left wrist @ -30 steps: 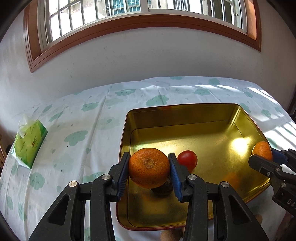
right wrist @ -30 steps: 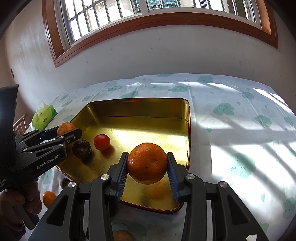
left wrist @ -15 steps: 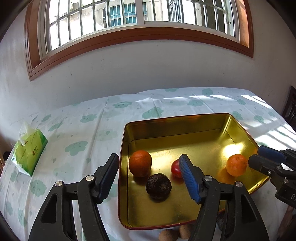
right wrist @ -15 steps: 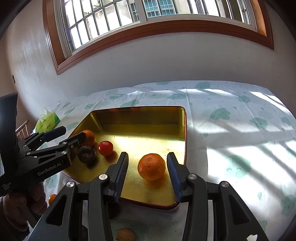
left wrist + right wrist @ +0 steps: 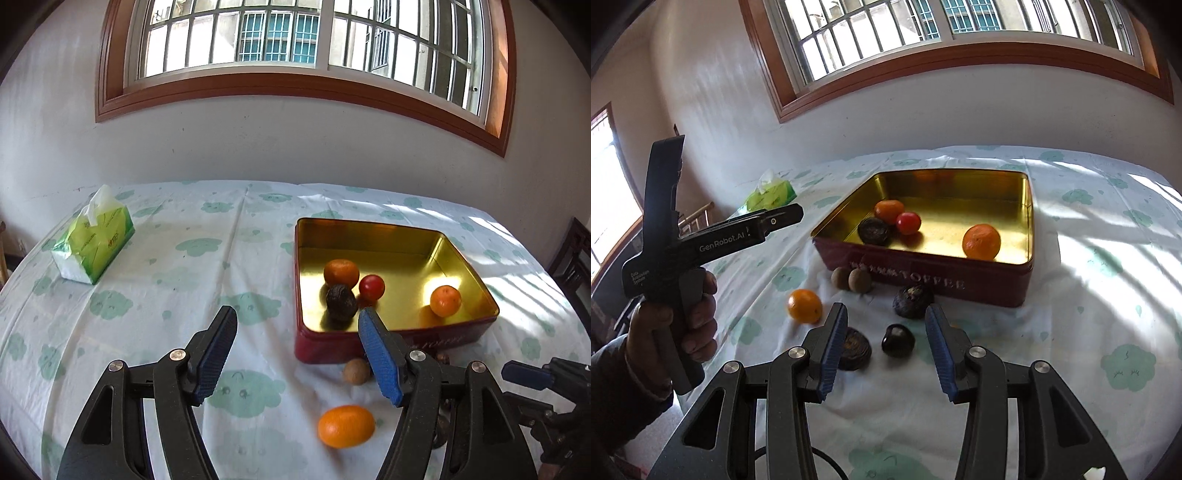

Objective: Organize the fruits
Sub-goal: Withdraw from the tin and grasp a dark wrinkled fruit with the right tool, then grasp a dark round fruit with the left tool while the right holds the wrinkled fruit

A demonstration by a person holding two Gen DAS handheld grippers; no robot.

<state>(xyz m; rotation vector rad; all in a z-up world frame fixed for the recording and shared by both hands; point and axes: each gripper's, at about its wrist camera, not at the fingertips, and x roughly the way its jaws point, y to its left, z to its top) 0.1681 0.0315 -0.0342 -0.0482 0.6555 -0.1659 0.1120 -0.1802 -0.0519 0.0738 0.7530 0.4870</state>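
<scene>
While both grippers stood with jaws apart and empty, left gripper point(image 5: 297, 328) wider than right gripper point(image 5: 884, 326), only the right view showed dark fruits point(image 5: 897, 339) outside the tin point(image 5: 923, 273).

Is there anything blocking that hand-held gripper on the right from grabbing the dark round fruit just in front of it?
Nothing visible. The right hand-held gripper is open and empty, and the dark fruit lies on the tablecloth beyond its fingertips, apart from the wrinkled dark fruit beside it.

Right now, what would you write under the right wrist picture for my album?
Four fruits sit inside the gold tin while the open right gripper hovers over fruits on the tablecloth.
</scene>
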